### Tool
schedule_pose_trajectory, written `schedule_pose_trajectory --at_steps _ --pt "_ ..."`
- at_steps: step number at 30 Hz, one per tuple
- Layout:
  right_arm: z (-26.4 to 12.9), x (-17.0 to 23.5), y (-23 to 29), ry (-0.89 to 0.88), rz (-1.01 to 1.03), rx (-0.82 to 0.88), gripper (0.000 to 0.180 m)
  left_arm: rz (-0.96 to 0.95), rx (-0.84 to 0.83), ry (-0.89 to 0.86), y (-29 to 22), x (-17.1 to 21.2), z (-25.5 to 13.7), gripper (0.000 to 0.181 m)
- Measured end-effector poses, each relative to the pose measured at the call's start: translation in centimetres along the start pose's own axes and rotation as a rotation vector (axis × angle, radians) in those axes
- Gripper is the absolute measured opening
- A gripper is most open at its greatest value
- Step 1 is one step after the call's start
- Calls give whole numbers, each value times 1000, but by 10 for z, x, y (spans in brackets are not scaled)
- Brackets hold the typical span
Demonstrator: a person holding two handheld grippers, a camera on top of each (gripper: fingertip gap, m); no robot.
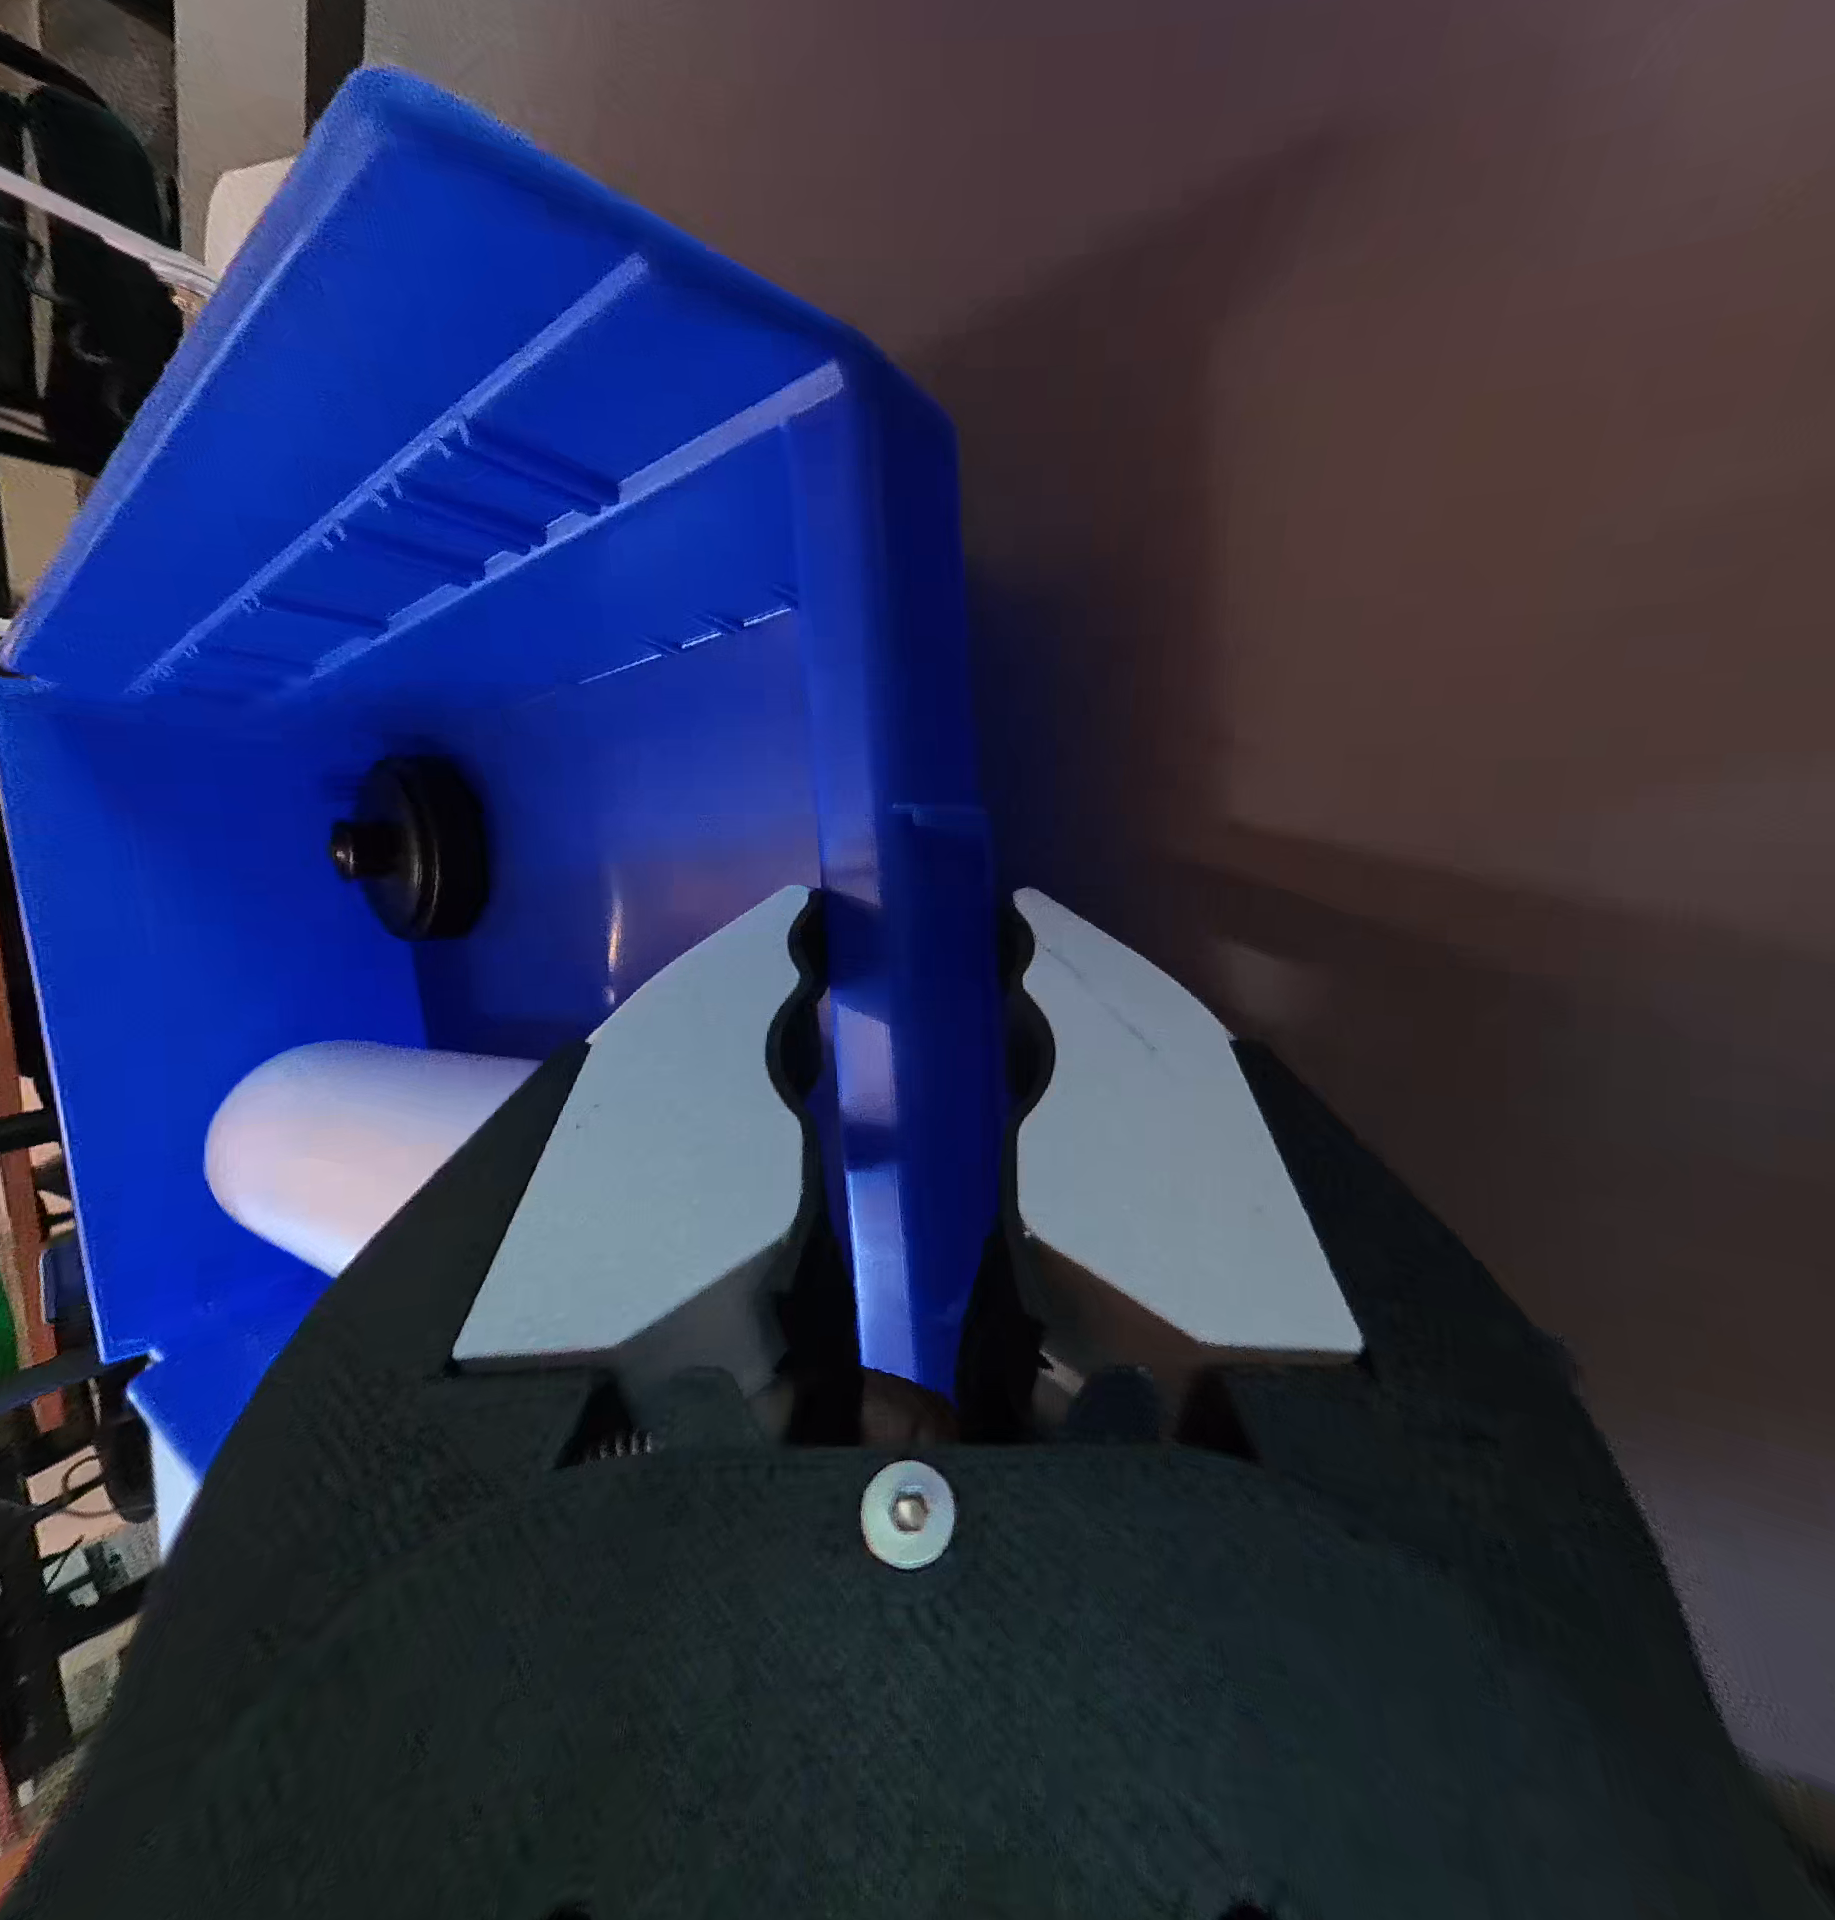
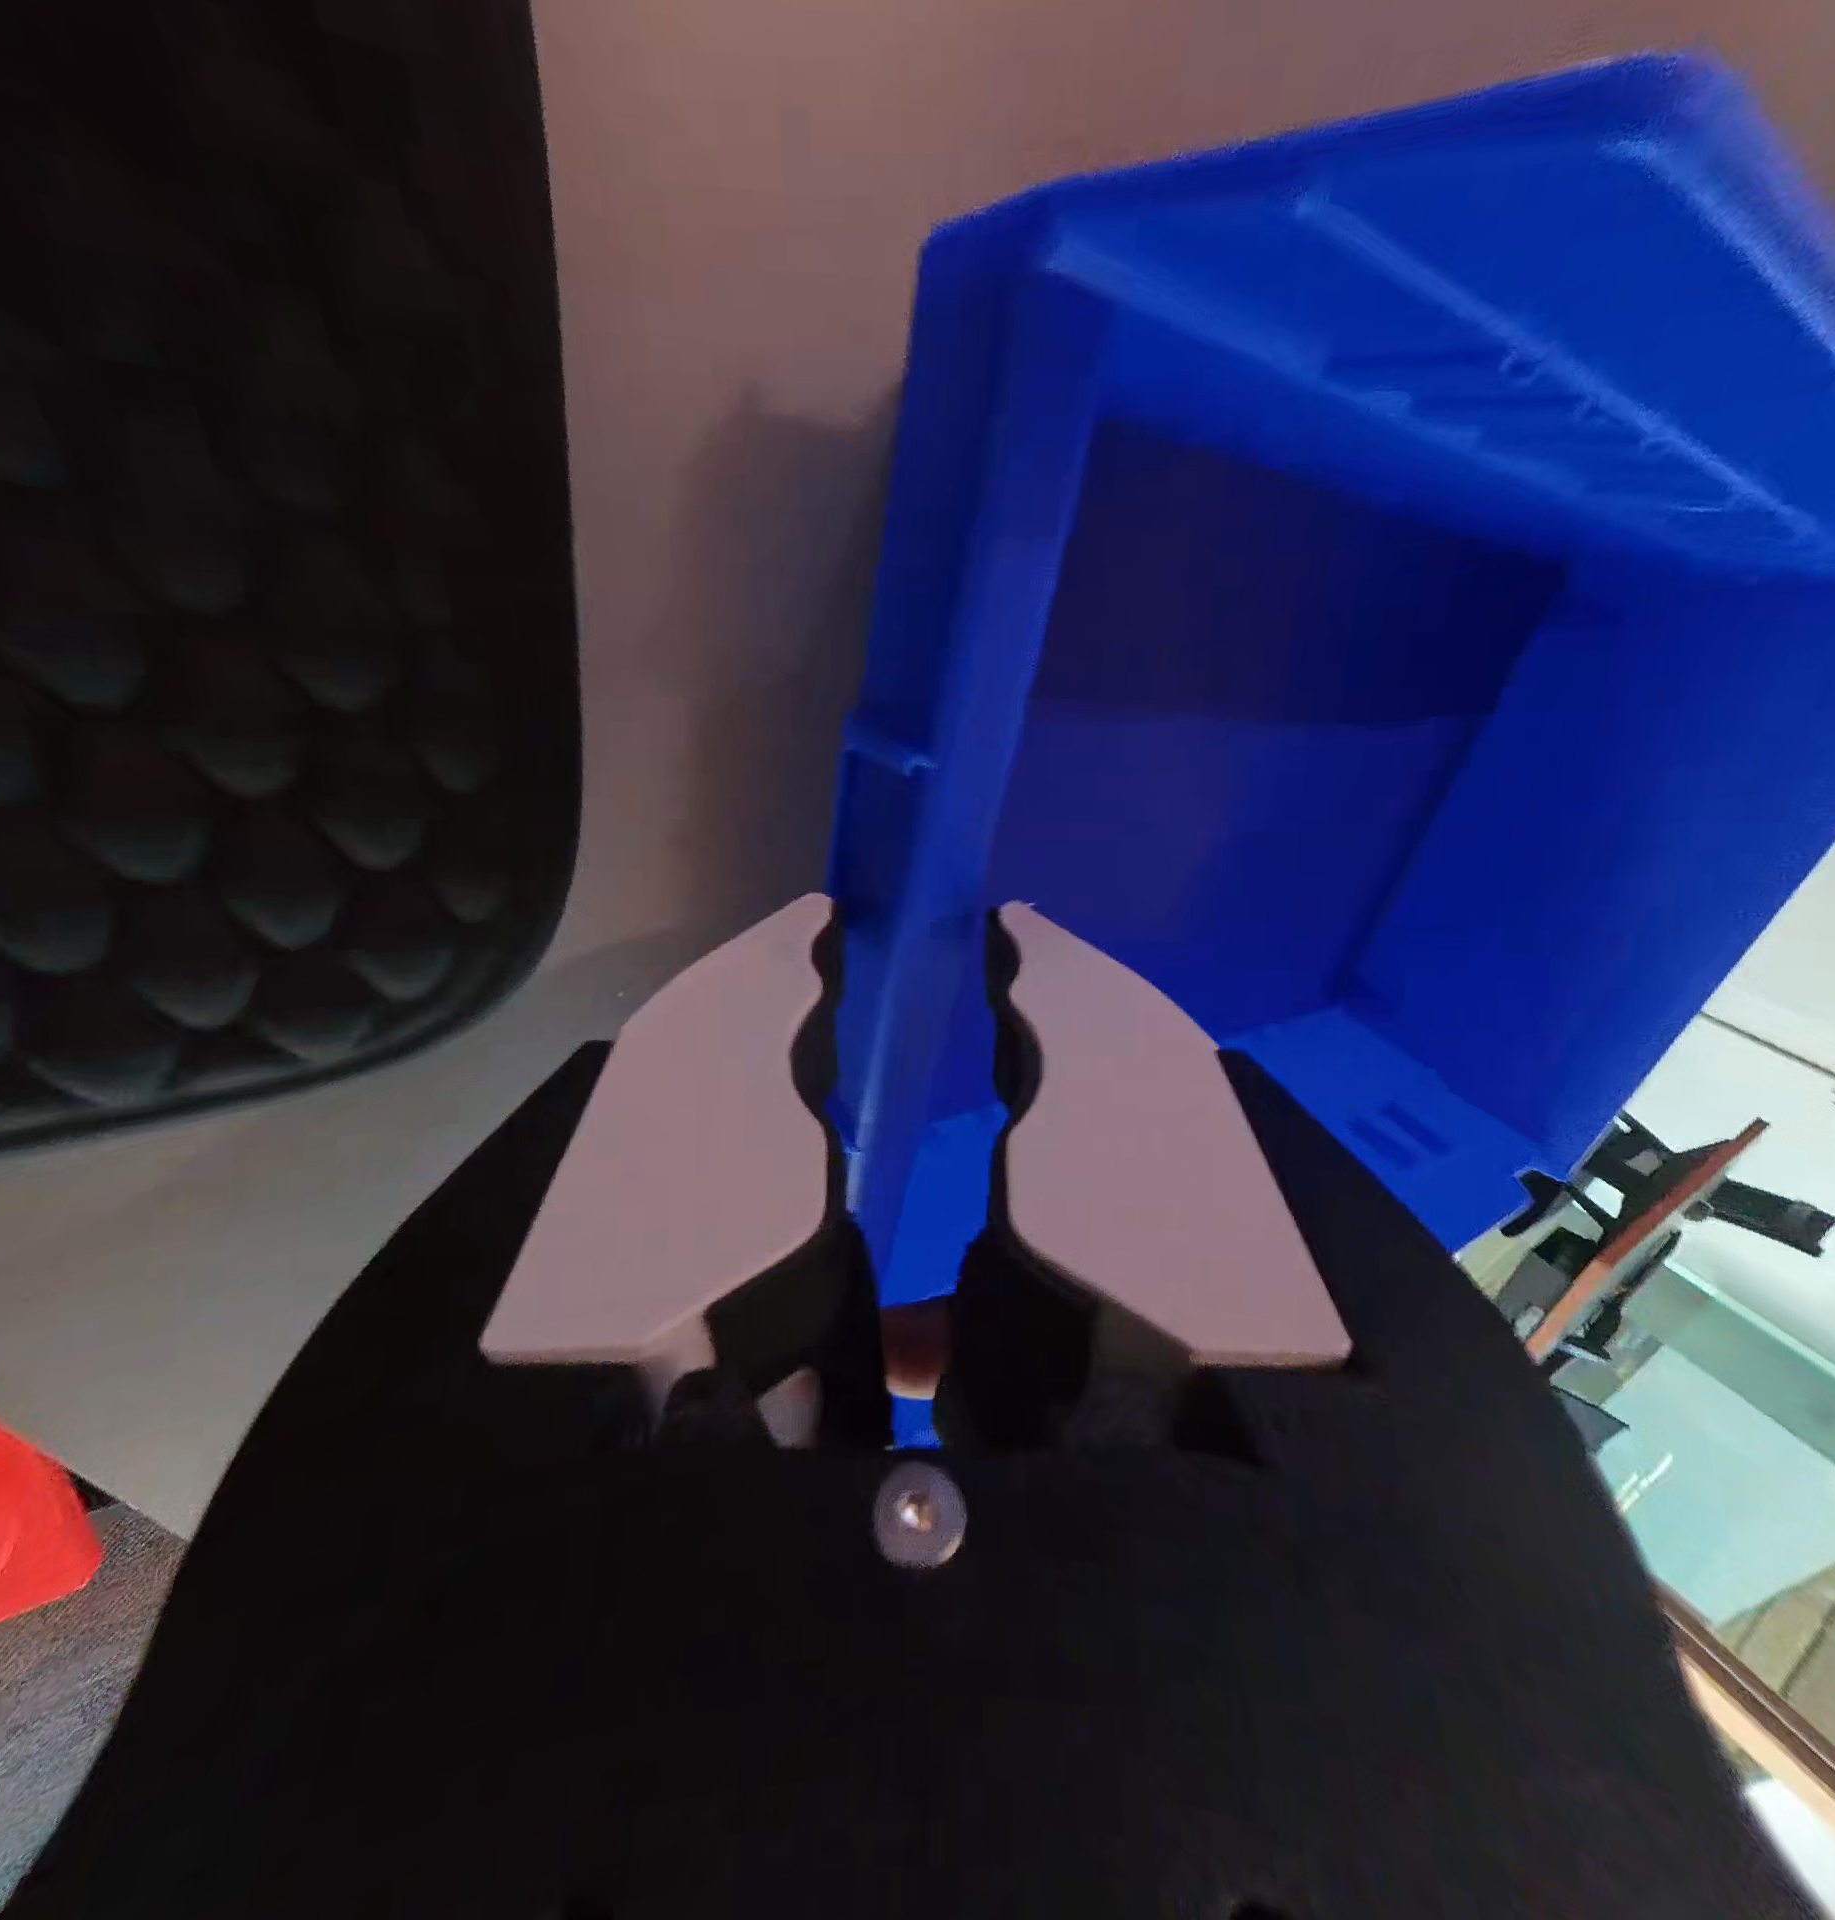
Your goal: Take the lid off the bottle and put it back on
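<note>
Bottle [image 1: 362,1153], white and round-ended, lies on its side inside a blue bin [image 1: 269,987] at the lower left of the left wrist frame, its long axis running roughly left to right, with its near end hidden behind the left claw [image 1: 908,1039]; whether a lid sits on that hidden end cannot be told. A black round knob-topped piece [image 1: 414,847], possibly the lid, rests against the bin's inner face, above the bottle and apart from it. The left claw is clenched on one wall of the bin. The right claw [image 2: 913,1039] is likewise clamped on a wall of the bin, whose hollow opens at the upper right of the right wrist frame, with no bottle visible there. Both claws are busy with the bin, which looks tilted and carried; the bottle lies left of the left claw, so that claw seems nearer to it. A dark textured pad [image 2: 217,623] fills the right wrist frame's left.
</note>
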State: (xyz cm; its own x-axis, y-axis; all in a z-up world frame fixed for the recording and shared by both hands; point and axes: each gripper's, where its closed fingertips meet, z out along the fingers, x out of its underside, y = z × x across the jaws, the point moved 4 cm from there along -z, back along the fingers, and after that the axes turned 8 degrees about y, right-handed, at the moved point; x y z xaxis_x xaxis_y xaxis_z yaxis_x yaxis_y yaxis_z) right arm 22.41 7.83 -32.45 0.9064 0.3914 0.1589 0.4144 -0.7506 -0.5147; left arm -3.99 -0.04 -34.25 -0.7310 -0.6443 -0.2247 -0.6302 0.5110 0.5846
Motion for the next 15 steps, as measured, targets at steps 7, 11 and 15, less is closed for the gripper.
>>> schedule_pose_trajectory --at_steps 7,11,15 --pt "5 36 5 93 50 24 22 19 69 20 2 67 -19 32" --pt "5 58 11 101 93 15 23 -5 89 40 7 122 -33 35" --pt "5 70 14 94 155 -14 23 -37 96 56 8 166 -45 36"
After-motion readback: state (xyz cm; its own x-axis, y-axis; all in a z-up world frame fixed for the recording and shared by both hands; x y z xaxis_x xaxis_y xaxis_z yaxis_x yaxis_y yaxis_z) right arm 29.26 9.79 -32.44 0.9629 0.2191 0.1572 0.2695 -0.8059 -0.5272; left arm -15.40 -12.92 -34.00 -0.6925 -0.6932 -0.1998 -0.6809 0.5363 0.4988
